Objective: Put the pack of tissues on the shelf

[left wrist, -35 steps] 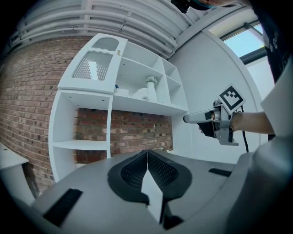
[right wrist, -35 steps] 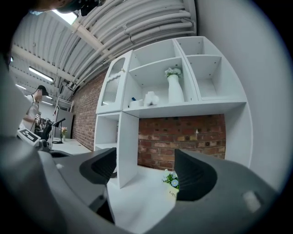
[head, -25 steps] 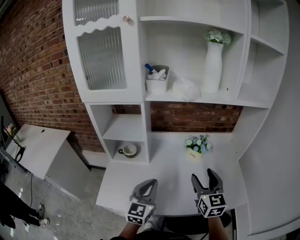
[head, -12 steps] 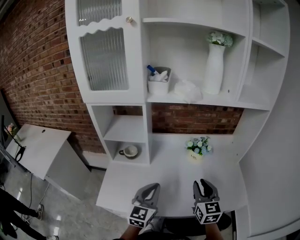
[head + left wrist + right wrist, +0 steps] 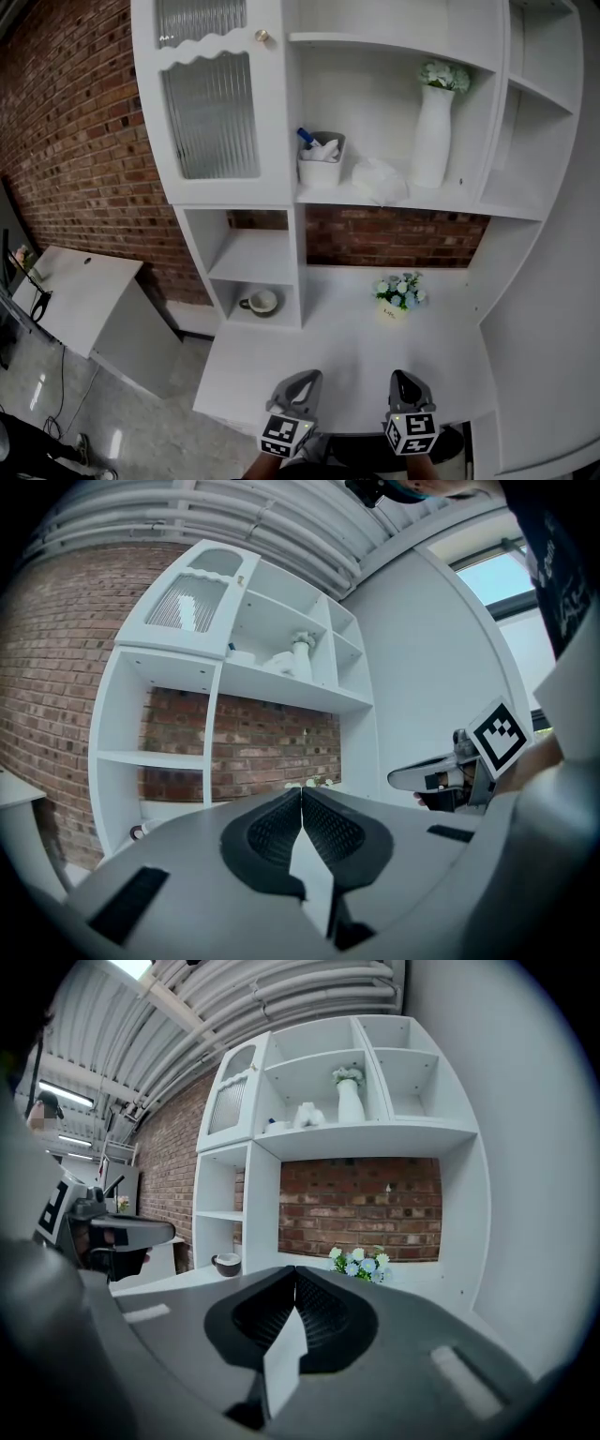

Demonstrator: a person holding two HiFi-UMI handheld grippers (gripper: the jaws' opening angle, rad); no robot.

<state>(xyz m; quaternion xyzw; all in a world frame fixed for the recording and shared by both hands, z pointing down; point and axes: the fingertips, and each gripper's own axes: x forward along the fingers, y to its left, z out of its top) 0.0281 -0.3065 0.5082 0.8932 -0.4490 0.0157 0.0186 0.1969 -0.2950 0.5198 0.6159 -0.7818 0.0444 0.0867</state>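
The white pack of tissues (image 5: 378, 180) lies on the upper shelf (image 5: 450, 201) between a white cup and a tall vase; it shows small in the left gripper view (image 5: 278, 661) and the right gripper view (image 5: 305, 1115). Both grippers hang low over the desk's front edge, far below the pack. My left gripper (image 5: 302, 382) (image 5: 301, 791) is shut with nothing in it. My right gripper (image 5: 405, 382) (image 5: 295, 1269) has just closed its jaws, which now meet with nothing between them.
A white vase with flowers (image 5: 434, 136) and a cup holding pens (image 5: 321, 159) flank the pack. A small flower pot (image 5: 398, 292) stands on the white desk (image 5: 328, 356). A mug (image 5: 258, 302) sits in the lower cubby. A ribbed glass cabinet door (image 5: 211, 112) is at upper left.
The right gripper's jaws went from wide open to shut, and it sank toward the desk's front edge. The left gripper has stayed in place.
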